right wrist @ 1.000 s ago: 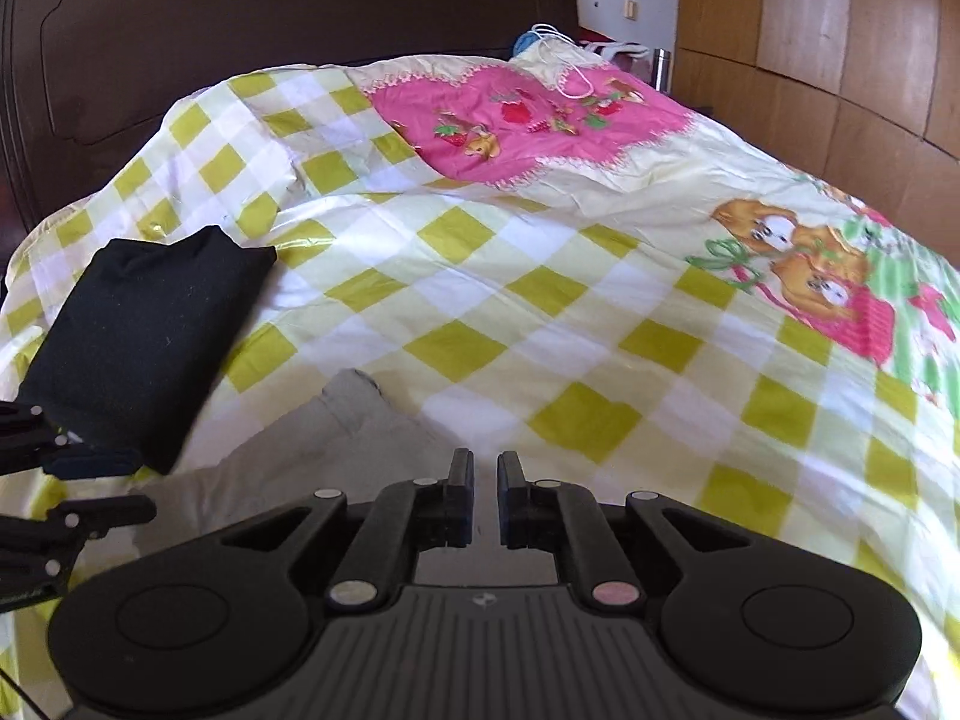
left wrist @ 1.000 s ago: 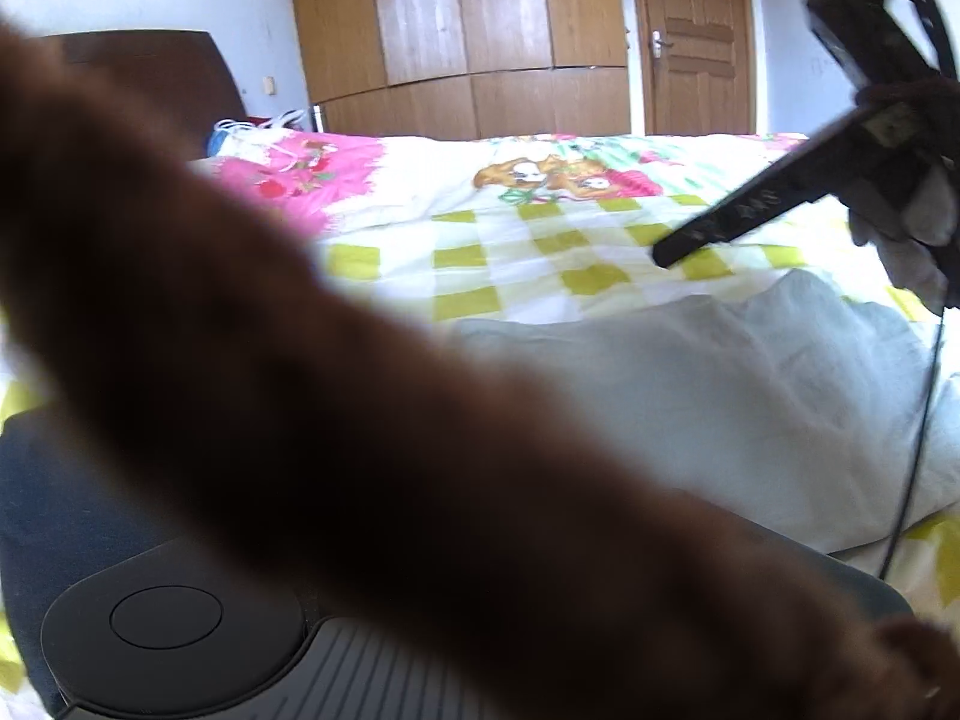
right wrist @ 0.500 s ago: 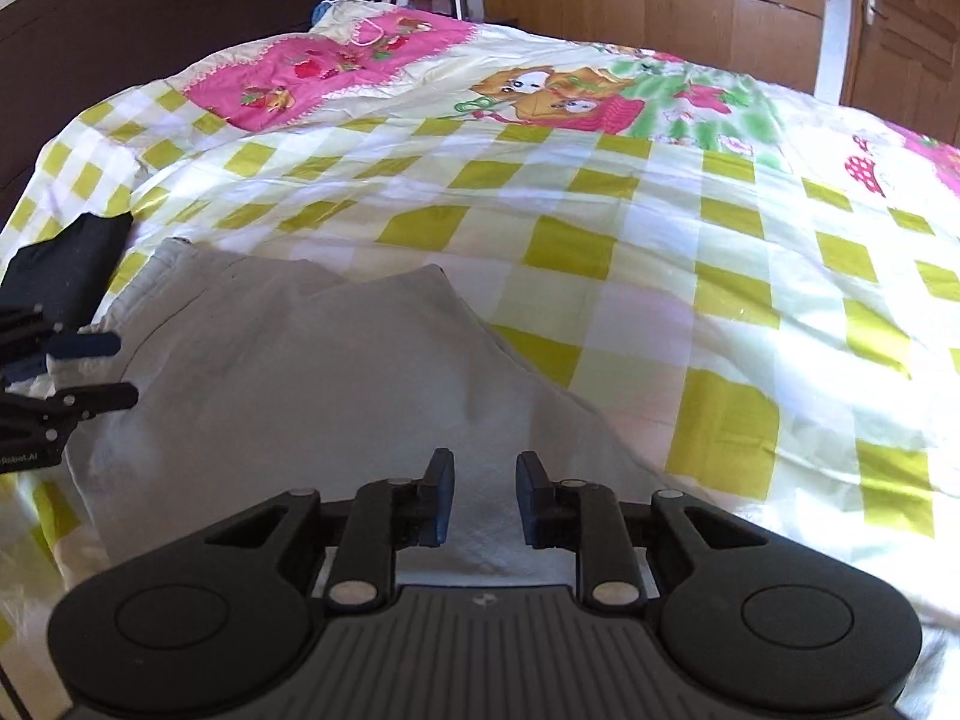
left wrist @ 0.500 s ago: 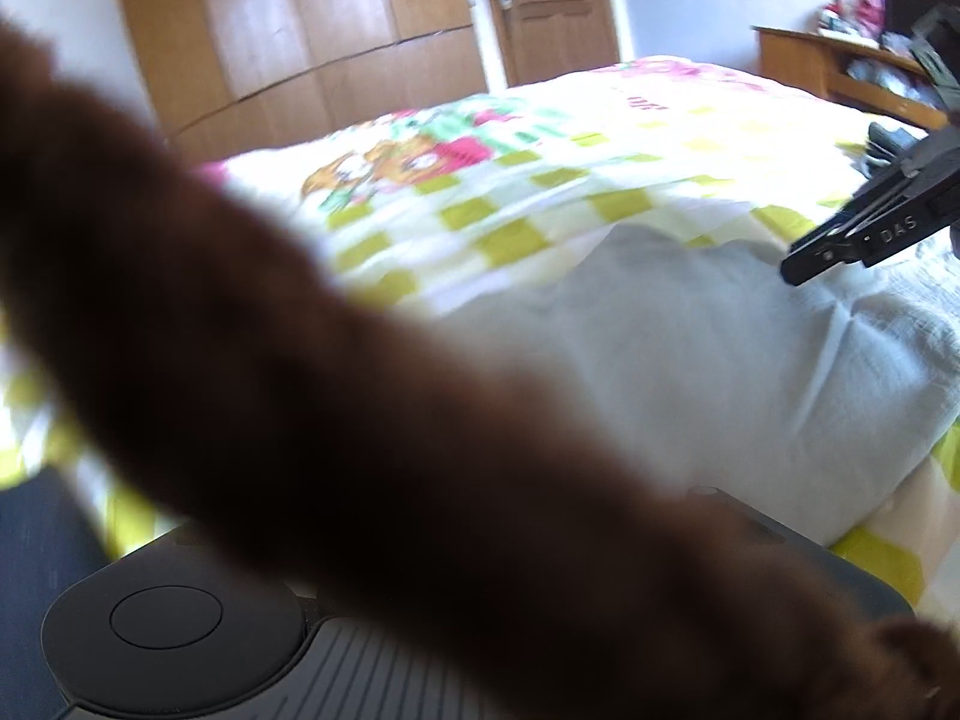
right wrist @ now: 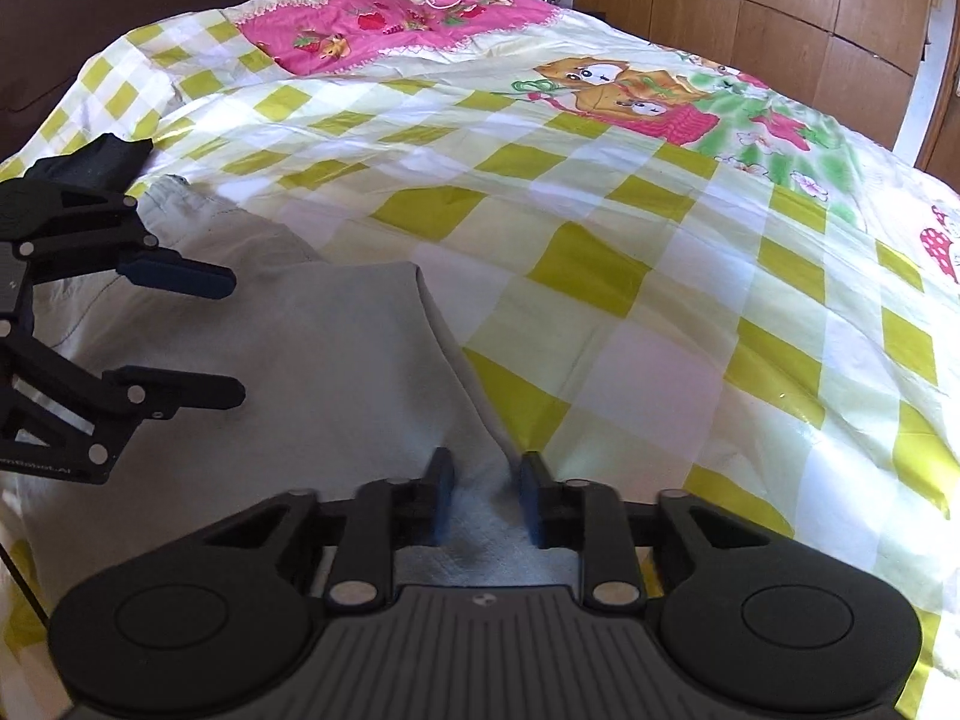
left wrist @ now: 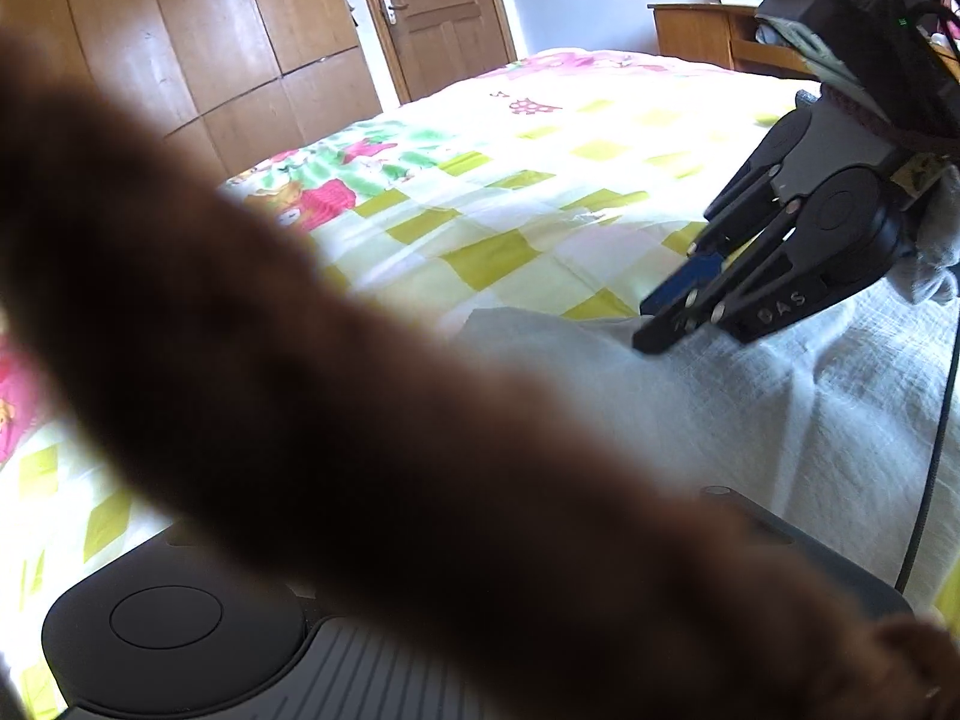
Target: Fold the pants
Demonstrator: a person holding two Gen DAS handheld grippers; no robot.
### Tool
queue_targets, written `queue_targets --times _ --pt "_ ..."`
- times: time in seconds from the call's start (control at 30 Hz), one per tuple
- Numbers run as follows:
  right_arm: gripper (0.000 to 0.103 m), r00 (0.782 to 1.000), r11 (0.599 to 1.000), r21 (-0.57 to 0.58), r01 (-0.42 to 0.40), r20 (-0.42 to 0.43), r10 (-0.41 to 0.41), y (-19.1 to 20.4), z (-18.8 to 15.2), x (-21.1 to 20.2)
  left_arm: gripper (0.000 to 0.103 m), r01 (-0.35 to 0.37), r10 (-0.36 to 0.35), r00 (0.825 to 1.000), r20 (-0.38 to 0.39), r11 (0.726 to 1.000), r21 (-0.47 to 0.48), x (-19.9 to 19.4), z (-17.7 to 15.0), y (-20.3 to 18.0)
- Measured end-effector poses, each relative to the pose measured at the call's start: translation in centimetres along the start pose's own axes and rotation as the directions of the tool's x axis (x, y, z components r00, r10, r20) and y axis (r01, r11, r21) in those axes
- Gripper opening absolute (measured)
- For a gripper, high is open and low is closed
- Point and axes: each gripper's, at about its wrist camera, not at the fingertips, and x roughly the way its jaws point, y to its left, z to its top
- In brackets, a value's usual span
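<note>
**Both grippers poised over the pants, nothing gripped yet**

The main risk is a grab that takes only the top layer. The right gripper (right wrist: 483,495) sits low over a raised edge of the pale grey pants (right wrist: 288,372), its fingers (right wrist: 441,495) parted with cloth showing in the gap but not pinched. If they close here without going under the full fold, one layer may lift and the one beneath drag or bunch. A second risk is the left side: in the left wrist view a blurred brown sleeve (left wrist: 312,396) covers most of the frame, hiding that gripper's own fingers, so aim from there is poor. The right wrist view does show the left gripper (right wrist: 231,336), fingers spread wide and holding nothing, above the pants. The cable (left wrist: 936,444) trailing across the cloth could also snag a fold.

The pants lie on the checked bedspread (right wrist: 600,276) at the near side of the bed, already partly doubled over, with soft creases and one edge running diagonally toward the right gripper. A dark folded garment (right wrist: 99,153) rests just beyond them, near the headboard end.
</note>
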Motion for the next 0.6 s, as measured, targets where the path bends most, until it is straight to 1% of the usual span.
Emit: queue_targets --times 0.03,0.23,0.3,0.37,0.43,0.47,0.5,0.53,0.57,0.6 --pt "0.018 1.000 1.000 0.008 0.018 -0.003 -0.018 -0.1 0.1 -0.1 0.052 -0.002 0.002 1.000 0.002 1.000 0.002 0.4 0.1 0.1" --pt "0.018 0.999 0.996 0.085 0.036 0.033 -0.038 -1.6 0.9 -0.8 0.052 -0.018 0.019 0.999 0.034 1.000 -0.020 2.0 0.8 1.1" --pt "0.018 0.996 0.991 0.112 0.071 0.047 -0.077 -2.2 1.1 -0.8 0.052 -0.021 0.023 0.999 0.042 0.999 -0.037 2.5 1.1 1.6" --pt "0.018 0.995 0.982 0.164 0.094 0.028 -0.100 -3.2 1.1 -0.1 0.052 -0.025 0.027 0.999 0.037 0.998 -0.050 3.2 1.2 1.8" --pt "0.018 0.989 0.976 0.170 0.134 0.037 -0.143 -3.5 1.0 -0.3 0.052 -0.035 0.037 0.999 0.029 0.998 -0.048 4.0 1.1 1.9" --pt "0.018 0.990 0.979 0.172 0.111 0.067 -0.124 -3.4 1.0 -0.9 0.052 -0.027 0.029 0.999 0.027 0.998 -0.058 4.1 1.0 2.1" --pt "0.019 0.991 0.982 0.174 0.070 0.100 -0.088 -3.3 0.9 -1.6 0.052 -0.019 0.021 0.999 0.027 0.997 -0.071 4.2 0.9 2.3" --pt "0.023 0.992 0.987 0.163 0.016 0.124 -0.037 -3.1 1.0 -2.1 0.052 -0.013 0.016 1.000 0.026 0.997 -0.081 4.2 0.9 2.5" --pt "0.026 0.992 0.989 0.147 -0.022 0.125 0.004 -2.9 1.3 -2.1 0.054 -0.013 0.015 1.000 0.026 0.996 -0.086 4.2 0.9 2.6" --pt "0.034 0.992 0.991 0.128 -0.049 0.119 0.034 -2.5 1.6 -1.9 0.054 -0.016 0.018 0.999 0.027 0.996 -0.089 4.2 0.9 2.8"
